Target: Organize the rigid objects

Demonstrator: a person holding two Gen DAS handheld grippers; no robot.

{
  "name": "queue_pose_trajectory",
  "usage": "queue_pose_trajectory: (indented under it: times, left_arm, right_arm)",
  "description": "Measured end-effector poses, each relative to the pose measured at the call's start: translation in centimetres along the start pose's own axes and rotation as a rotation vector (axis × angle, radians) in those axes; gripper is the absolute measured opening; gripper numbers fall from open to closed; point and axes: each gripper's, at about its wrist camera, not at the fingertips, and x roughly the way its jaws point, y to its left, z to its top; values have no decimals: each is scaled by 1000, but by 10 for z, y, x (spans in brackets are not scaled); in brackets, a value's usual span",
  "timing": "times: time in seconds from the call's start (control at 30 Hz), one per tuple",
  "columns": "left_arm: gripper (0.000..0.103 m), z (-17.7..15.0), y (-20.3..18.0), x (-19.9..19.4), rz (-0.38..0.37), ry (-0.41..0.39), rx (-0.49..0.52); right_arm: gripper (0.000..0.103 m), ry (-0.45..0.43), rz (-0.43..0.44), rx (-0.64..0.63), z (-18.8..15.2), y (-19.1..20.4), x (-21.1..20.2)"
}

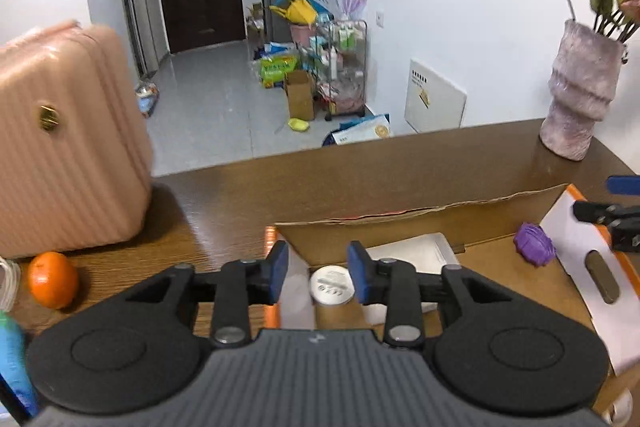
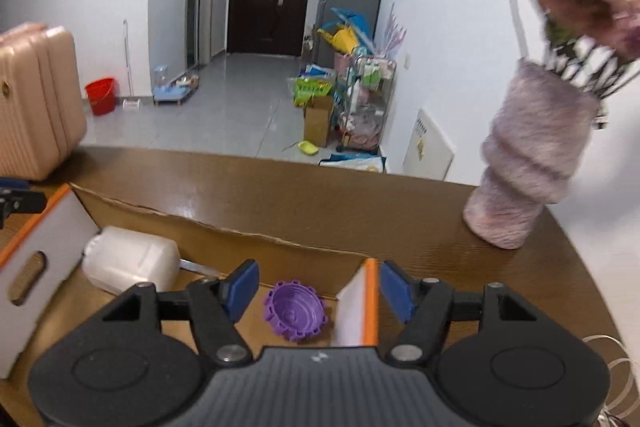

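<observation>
An open cardboard box (image 1: 400, 223) with white, orange-edged flaps lies on the brown table. Inside it are a white plastic bottle (image 1: 416, 251) with a round white cap (image 1: 332, 285) and a purple ridged lid (image 1: 534, 243). My left gripper (image 1: 318, 277) is open and empty, its jaws either side of the cap, just above the box's left flap. In the right wrist view, my right gripper (image 2: 320, 291) is open and empty over the purple lid (image 2: 294, 313) and the right flap (image 2: 362, 307). The bottle (image 2: 128, 265) lies to the left.
A pink suitcase (image 1: 60, 143) stands at the table's left, with an orange (image 1: 52, 279) in front of it. A fuzzy pink vase (image 2: 532, 163) with flowers stands at the right back corner. A blue object (image 1: 12, 359) sits at the near left edge.
</observation>
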Motion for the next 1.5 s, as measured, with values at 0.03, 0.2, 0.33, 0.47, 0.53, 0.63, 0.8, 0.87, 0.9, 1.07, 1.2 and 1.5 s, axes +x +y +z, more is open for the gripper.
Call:
queue_pose_trajectory:
  times: [0.03, 0.2, 0.33, 0.47, 0.53, 0.63, 0.8, 0.87, 0.9, 1.07, 1.2, 1.5]
  left_arm:
    - [42, -1, 2, -12, 5, -10, 3]
    - [59, -15, 6, -84, 2, -77, 5]
    - [69, -49, 5, -154, 25, -172, 13]
    - [77, -98, 2, -218, 36, -264, 29]
    - [82, -126, -1, -246, 43, -290, 40]
    - [83, -170, -6, -283, 34, -329, 48]
    - [86, -245, -11, -329, 21, -360, 24]
    - [86, -270, -14, -343, 26, -365, 10]
    - [86, -283, -16, -350, 32, -364, 1]
    - [89, -334, -24, -378, 74, -380, -20]
    - [89, -349, -27, -384, 36, -359, -15]
    - [87, -337, -29, -347, 6, -303, -24]
  right_arm:
    - [67, -11, 2, 4, 0, -3, -15]
    - [72, -81, 24, 11, -16, -7, -94]
    - [77, -155, 53, 14, -47, -3, -164]
    - [80, -231, 90, 15, -92, 7, -229]
    - [81, -258, 113, 23, -119, 12, -257]
    - [83, -288, 152, 48, -162, 21, -288]
    - [83, -310, 184, 119, -237, 36, -319]
    - [83, -315, 167, 121, -267, 48, -326]
    - [83, -318, 156, 111, -278, 54, -331]
    - [83, -333, 146, 88, -328, 79, -356]
    - [82, -312, 185, 84, -340, 84, -362]
    - [67, -258, 172, 162, -331, 72, -322]
